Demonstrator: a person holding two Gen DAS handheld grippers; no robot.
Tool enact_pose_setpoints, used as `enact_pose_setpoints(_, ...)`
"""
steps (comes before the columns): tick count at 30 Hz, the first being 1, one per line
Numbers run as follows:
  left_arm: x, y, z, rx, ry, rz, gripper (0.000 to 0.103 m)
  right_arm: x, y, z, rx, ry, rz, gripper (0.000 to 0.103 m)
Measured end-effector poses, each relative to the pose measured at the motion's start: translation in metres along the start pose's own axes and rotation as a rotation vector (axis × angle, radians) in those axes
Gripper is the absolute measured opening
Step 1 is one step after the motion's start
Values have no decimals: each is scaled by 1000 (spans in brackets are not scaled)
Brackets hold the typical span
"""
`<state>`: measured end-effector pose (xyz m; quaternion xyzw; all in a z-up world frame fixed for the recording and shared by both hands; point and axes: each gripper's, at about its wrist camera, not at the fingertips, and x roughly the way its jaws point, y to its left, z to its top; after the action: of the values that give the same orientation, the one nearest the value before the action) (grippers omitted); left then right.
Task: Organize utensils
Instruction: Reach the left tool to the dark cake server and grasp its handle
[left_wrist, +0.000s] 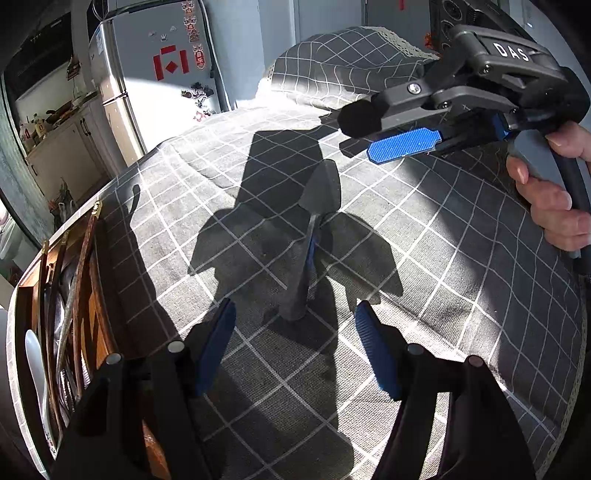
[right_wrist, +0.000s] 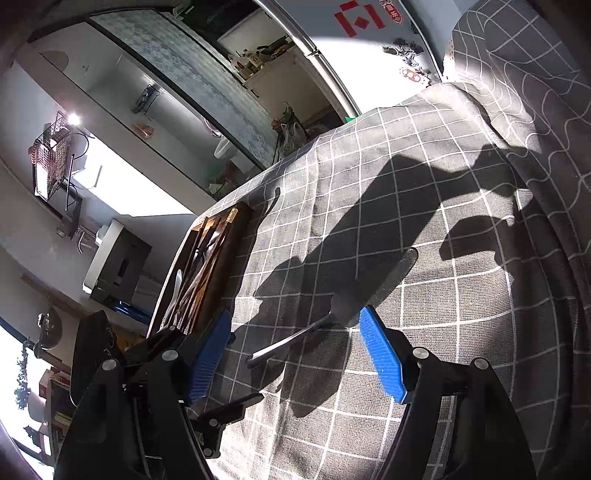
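Observation:
A dark spatula (left_wrist: 314, 221) lies on the grey checked tablecloth (left_wrist: 443, 258), its handle end pointing at my left gripper (left_wrist: 295, 325), which is open and empty just short of it. My right gripper (left_wrist: 373, 136) hovers open above the table beyond the spatula's blade. In the right wrist view the spatula (right_wrist: 351, 302) lies just ahead of my open right gripper (right_wrist: 295, 332), blade by the right pad. A wooden utensil tray (left_wrist: 92, 295) at the table's left edge holds chopsticks, a white spoon (left_wrist: 35, 354) and metal cutlery; it also shows in the right wrist view (right_wrist: 207, 266).
A dark utensil (left_wrist: 133, 199) lies on the cloth just beyond the tray, near the table's left edge. A checked chair back (left_wrist: 351, 62) stands behind the table. A silver fridge (left_wrist: 147, 81) and kitchen counter stand at the left.

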<state>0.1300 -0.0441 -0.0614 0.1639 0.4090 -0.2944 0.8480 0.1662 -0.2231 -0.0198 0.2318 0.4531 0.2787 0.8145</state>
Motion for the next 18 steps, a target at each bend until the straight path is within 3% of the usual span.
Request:
enact_pose_setpoints(6,13,10,13,-57,11,-17,49,5,-16,-2,37,14,28,73)
enact_pose_setpoints(7,13,10,14,-58,14,-9,40,7,-17,-3,45,16,36,73)
enact_pose_setpoints(8,14,10,16,-62,21,-13,19,9,-19,-4,59,20,50,73)
enact_pose_setpoints(12,14,9,21,-101,49,-8,14,20,-24,-9,136,51,97,73)
enact_pose_setpoints(18,6,28,21,-324,20,-110,14,40,-18,-4,190,73,120,73)
